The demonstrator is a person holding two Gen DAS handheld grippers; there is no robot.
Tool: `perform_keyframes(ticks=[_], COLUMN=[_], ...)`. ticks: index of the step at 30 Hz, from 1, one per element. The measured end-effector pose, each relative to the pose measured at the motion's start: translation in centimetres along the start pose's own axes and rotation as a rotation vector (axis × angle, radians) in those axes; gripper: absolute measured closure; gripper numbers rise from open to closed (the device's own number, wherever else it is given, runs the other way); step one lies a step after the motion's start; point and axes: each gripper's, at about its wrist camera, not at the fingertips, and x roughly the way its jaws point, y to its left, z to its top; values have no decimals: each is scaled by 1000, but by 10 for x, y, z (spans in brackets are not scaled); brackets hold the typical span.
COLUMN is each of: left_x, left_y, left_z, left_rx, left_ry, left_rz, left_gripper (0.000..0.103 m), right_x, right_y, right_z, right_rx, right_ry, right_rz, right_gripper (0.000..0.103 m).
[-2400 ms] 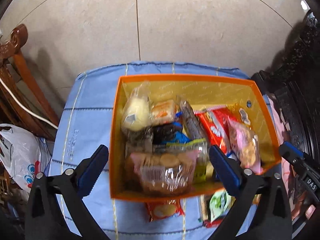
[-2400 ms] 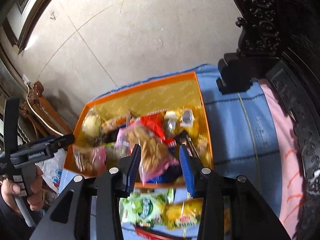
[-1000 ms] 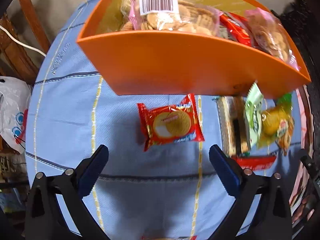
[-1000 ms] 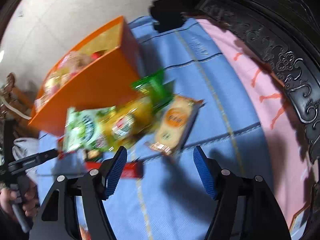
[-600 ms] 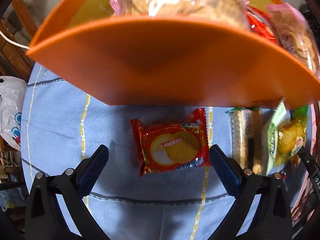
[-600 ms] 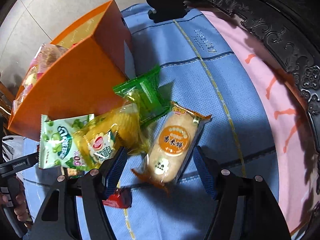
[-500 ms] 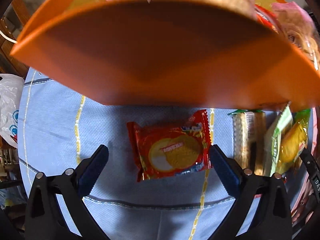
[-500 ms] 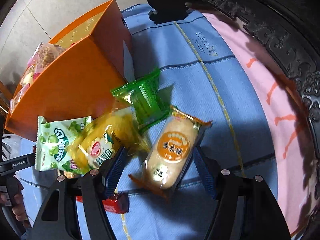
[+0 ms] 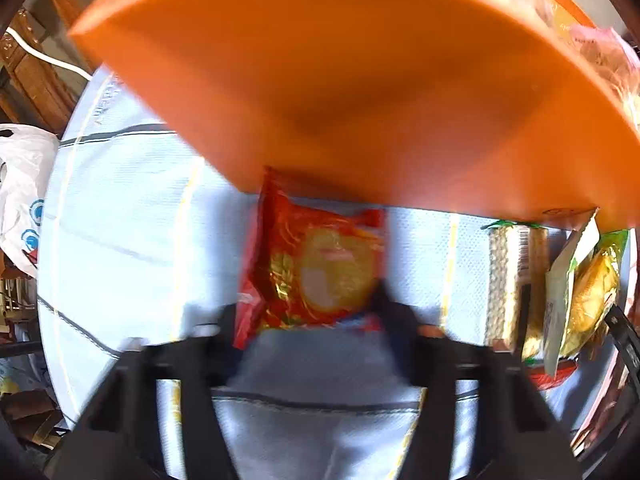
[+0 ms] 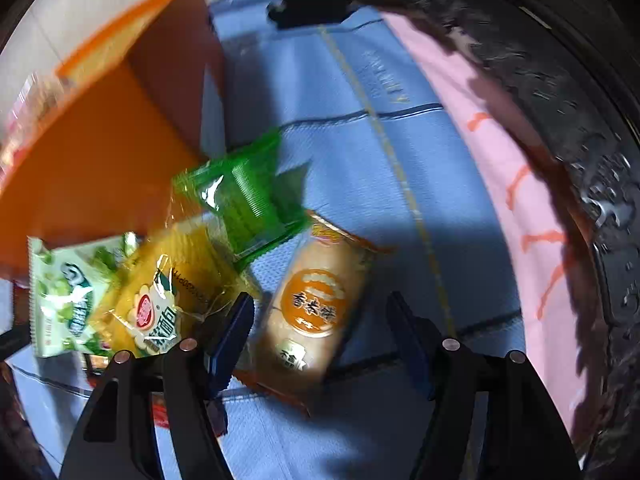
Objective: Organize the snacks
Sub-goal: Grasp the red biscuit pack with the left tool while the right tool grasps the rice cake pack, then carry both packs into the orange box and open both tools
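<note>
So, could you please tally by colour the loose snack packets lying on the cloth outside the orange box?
Red: 2 (biscuit packet, red bar)
Green: 2 (clear green packet, pale green packet)
Yellow: 1 (bread packet)
Orange: 1 (rice cracker packet)
Clear: 1 (wafer pack)
Total: 7

Between the left tongs' (image 9: 306, 316) blurred fingers lies a red packet (image 9: 314, 274) with a pale yellow round print; beyond it — a plain orange box (image 9: 360, 80). Between the right tongs' (image 10: 320, 332) blue pads, a tan packet (image 10: 316, 308) bears an orange disc — left of it yellow (image 10: 168, 300) and green (image 10: 240, 200) wrappers on blue cloth (image 10: 340, 128).
</note>
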Motion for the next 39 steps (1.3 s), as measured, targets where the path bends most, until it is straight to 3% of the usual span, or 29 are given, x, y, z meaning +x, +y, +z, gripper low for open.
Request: perform_keyframes(ticks=[1, 3, 6, 15, 21, 24, 25, 27, 39], left_x=[-1, -2, -2, -38, -82, -110, -119, -127, -185], left_y=[3, 12, 26, 56, 71, 61, 75, 64, 30], left_z=[-3, -5, -14, -45, -62, -69, -69, -73, -16], left_rx=[-3, -12, -26, -43, -27, -14, -10, -6, 33], left_ry=[4, 12, 21, -21, -96, -125, -134, -156, -295], left_rz=[-7, -24, -40, -111, -149, -168, -174, -185, -270], left_gripper=[72, 76, 80, 83, 83, 83, 83, 83, 83], right_x=[5, 3, -3, -56, -82, -93, -98, -105, -174], right_y=[5, 9, 4, -13, 5, 15, 19, 24, 54], right_z=[1, -2, -10, -36, -43, -47, -47, -47, 0], right_rx=[-18, -14, 20, 41, 7, -10, -19, -32, -108], right_ry=[21, 3, 2, -80, -90, -95, -104, -117, -270], right_rz=[-8, 7, 65, 204, 255, 281, 288, 303, 415], right_gripper=[39, 61, 66, 66, 66, 66, 66, 66, 66])
